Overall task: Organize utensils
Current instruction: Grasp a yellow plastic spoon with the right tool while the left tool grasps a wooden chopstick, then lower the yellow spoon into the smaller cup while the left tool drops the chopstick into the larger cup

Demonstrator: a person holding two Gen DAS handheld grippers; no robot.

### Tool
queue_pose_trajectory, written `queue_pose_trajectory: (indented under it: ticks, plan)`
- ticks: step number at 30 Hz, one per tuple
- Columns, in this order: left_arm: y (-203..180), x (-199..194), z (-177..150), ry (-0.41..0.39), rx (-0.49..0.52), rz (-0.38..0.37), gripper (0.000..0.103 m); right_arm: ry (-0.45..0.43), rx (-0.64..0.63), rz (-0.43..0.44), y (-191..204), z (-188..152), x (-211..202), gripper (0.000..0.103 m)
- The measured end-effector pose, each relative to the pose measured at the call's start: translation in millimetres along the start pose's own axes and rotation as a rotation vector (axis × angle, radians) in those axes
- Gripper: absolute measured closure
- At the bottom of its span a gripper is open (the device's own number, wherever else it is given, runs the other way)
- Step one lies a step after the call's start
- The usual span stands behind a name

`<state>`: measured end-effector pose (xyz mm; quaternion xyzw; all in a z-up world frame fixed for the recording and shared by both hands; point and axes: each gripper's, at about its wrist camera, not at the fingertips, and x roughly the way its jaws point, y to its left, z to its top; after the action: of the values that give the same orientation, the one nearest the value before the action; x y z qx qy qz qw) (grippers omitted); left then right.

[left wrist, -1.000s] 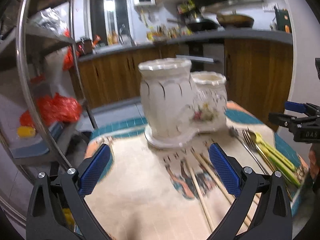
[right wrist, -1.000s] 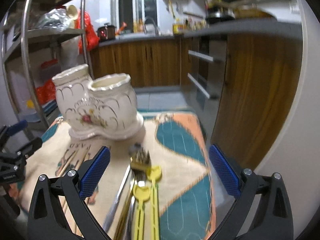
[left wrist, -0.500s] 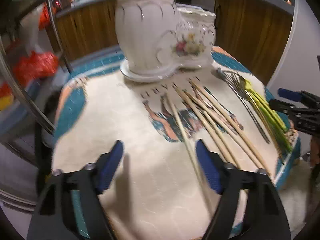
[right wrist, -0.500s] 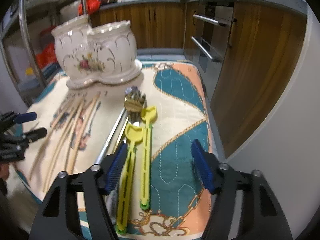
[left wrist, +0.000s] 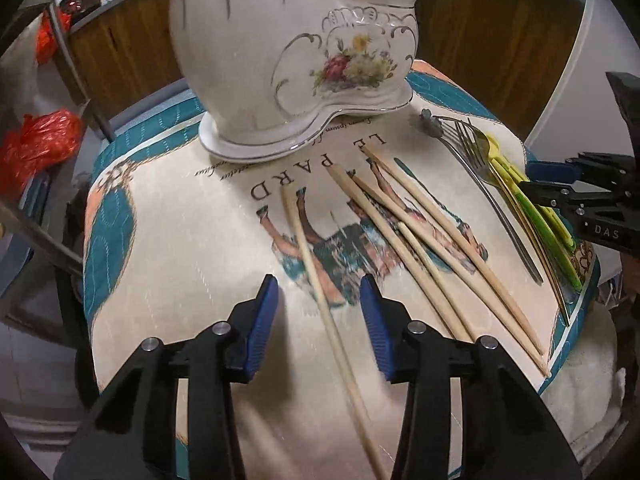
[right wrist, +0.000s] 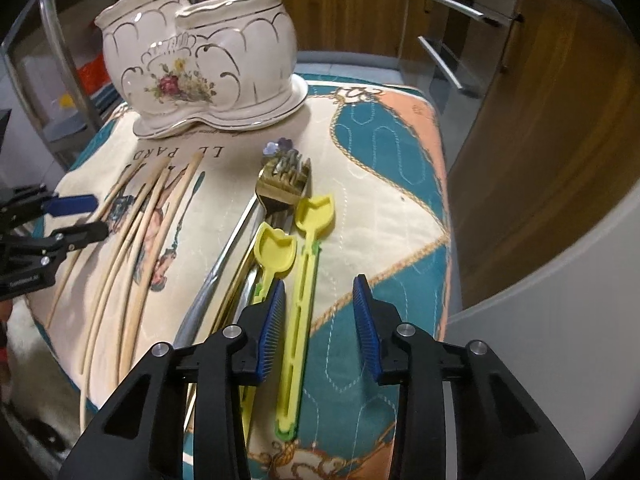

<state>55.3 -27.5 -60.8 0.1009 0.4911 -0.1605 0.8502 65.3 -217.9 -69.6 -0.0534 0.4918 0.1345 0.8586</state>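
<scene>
A white double ceramic utensil holder (left wrist: 280, 60) stands at the far side of the cloth-covered table; it also shows in the right wrist view (right wrist: 200, 64). Several wooden chopsticks (left wrist: 420, 236) lie fanned on the cloth. My left gripper (left wrist: 318, 320) is open, low over the table, straddling the leftmost chopstick (left wrist: 316, 276). Metal forks (right wrist: 276, 188) and two yellow-green plastic utensils (right wrist: 304, 280) lie to the right. My right gripper (right wrist: 320, 320) is open, low over the handle of the right yellow utensil, which lies between its jaws.
A metal shelf rack (left wrist: 48, 80) with red bags stands left of the table. Wooden kitchen cabinets (right wrist: 540, 120) and an oven are behind and to the right. The table's right edge (right wrist: 444, 240) drops off close to the yellow utensils.
Both grippers have tilted down and dropped toward the table, and both have narrowed their opening. The left now straddles a chopstick, the right a yellow utensil.
</scene>
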Motion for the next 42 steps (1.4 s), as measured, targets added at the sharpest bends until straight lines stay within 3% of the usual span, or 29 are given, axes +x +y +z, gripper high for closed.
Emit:
queue_pose_trajectory:
  ticks: [3, 5, 8, 15, 23, 27, 38, 42]
  plan:
    - [7, 1, 3, 0.007, 0.030, -0.011, 0.067, 0.013, -0.011, 0.024, -1, 3, 2, 0.079]
    - [13, -1, 2, 0.005, 0.035, -0.016, 0.081, 0.017, -0.003, 0.050, -4, 1, 0, 0.091]
    - [24, -1, 4, 0.007, 0.034, -0.019, 0.096, 0.010, 0.014, 0.068, -8, 0, -1, 0.092]
    - [32, -9, -5, -0.037, 0.045, -0.031, 0.098, -0.082, 0.062, 0.066, -16, -9, -20, 0.092]
    - [43, -58, -19, -0.325, 0.020, -0.079, 0.098, -0.332, 0.072, 0.126, -12, 1, -66, 0.092]
    - [48, -88, -10, -0.458, -0.009, -0.091, 0.098, -0.456, 0.067, 0.158, -5, 17, -86, 0.092]
    - [69, -158, 90, -0.762, -0.095, -0.186, 0.098, -0.713, 0.101, 0.282, 10, 108, -107, 0.092]
    - [71, -158, 127, -0.819, -0.136, -0.133, 0.098, -0.744, 0.168, 0.329, 7, 139, -90, 0.092]
